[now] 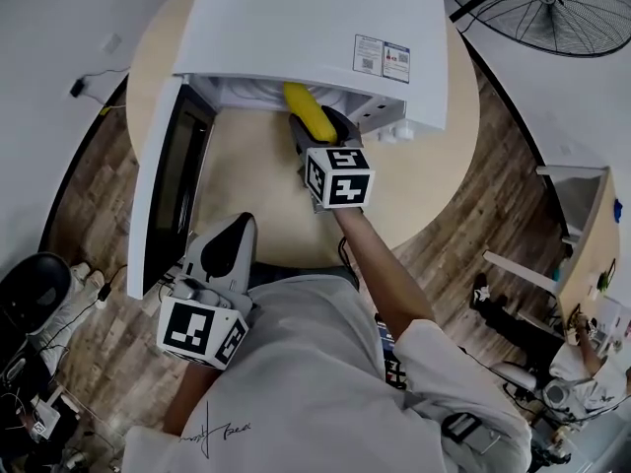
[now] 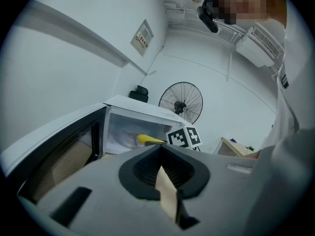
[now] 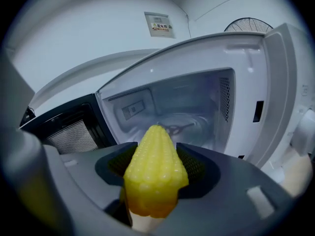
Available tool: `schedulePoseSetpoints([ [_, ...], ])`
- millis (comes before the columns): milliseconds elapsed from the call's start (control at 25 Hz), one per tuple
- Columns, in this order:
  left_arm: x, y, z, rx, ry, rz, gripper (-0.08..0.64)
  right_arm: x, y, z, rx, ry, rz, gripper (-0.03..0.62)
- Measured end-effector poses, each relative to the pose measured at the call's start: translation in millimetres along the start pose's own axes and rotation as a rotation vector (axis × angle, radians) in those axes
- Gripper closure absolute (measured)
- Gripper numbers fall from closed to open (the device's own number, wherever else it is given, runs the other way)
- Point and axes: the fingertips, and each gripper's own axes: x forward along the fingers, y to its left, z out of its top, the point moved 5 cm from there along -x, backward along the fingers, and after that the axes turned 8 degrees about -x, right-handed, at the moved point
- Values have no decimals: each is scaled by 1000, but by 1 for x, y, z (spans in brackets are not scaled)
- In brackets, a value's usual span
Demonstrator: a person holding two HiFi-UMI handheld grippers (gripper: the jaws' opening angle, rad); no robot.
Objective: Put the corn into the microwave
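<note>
A yellow corn cob (image 1: 309, 113) is clamped in my right gripper (image 1: 317, 134), its tip just inside the mouth of the white microwave (image 1: 315, 28). In the right gripper view the corn (image 3: 155, 173) fills the gap between the jaws and points at the glass turntable (image 3: 183, 127) in the empty cavity. The microwave door (image 1: 168, 180) hangs wide open to the left. My left gripper (image 1: 232, 236) sits near the door's lower edge, jaws together and empty. The left gripper view shows the corn (image 2: 146, 139) in front of the open cavity.
The microwave stands on a round wooden table (image 1: 434, 166). A black floor fan (image 1: 552, 8) is behind it on the right. A white shelf unit (image 1: 582, 225) stands further right on the wooden floor. Cables lie at the left.
</note>
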Motion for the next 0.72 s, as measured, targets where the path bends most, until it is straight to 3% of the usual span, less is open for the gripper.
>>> schedulePoseSetpoints([
  [720,4,7,0,1,40,16,568,47,0,4,-106,9,-54,331],
])
